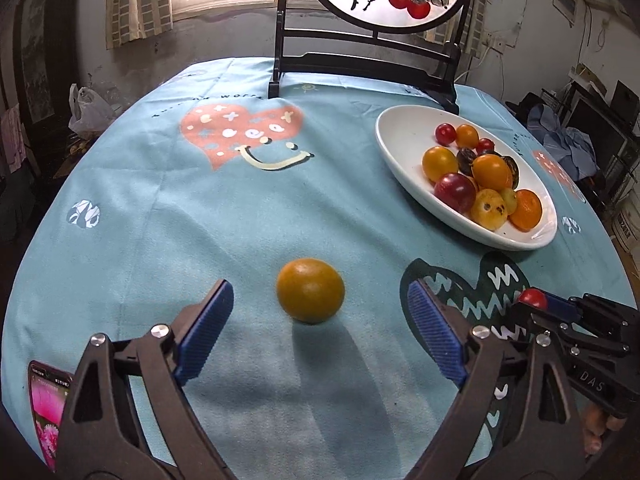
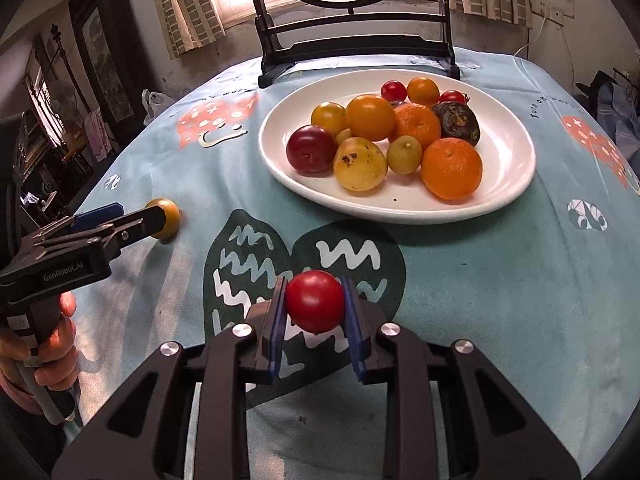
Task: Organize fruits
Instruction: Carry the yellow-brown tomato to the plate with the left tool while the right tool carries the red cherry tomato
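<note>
A yellow-orange tomato (image 1: 310,290) lies on the blue tablecloth, just ahead of and between the fingers of my open left gripper (image 1: 320,300); it also shows in the right wrist view (image 2: 170,216), partly behind the left gripper (image 2: 132,218). My right gripper (image 2: 315,300) is shut on a red tomato (image 2: 315,301), held above the cloth; it shows in the left wrist view too (image 1: 532,299). A white oval plate (image 2: 516,160) holds several fruits: oranges, yellow and red tomatoes, a plum and dark fruits. The plate lies at the right in the left wrist view (image 1: 400,136).
A black wooden stand with a round painted screen (image 2: 352,40) rises behind the plate. A phone (image 1: 46,404) lies at the near left table edge. The round table (image 1: 160,220) has a blue patterned cloth. Clutter surrounds the table.
</note>
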The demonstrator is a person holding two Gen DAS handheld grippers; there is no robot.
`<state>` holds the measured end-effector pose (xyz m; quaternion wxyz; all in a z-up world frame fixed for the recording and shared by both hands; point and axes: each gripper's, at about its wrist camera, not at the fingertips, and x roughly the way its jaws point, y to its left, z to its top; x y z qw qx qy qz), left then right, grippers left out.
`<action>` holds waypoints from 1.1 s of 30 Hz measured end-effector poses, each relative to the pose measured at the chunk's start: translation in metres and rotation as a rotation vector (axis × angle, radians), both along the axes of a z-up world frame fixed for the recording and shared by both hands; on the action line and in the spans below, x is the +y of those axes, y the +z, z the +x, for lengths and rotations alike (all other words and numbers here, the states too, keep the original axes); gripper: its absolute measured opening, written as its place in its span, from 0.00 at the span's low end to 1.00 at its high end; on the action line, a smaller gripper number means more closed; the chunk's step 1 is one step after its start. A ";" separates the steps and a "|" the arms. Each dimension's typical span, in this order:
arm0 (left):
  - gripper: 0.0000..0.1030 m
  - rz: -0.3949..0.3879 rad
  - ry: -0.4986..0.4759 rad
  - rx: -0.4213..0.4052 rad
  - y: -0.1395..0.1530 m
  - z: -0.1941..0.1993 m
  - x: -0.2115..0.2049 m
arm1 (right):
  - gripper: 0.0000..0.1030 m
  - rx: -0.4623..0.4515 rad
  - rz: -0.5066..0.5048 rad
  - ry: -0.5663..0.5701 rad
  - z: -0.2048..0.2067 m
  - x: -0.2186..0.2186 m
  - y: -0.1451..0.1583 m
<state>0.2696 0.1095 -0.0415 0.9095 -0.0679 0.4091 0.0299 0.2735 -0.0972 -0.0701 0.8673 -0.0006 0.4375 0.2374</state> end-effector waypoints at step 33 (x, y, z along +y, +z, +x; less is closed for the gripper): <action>0.38 0.068 -0.014 0.041 -0.023 -0.001 -0.008 | 0.26 -0.060 0.032 -0.037 -0.032 -0.029 0.002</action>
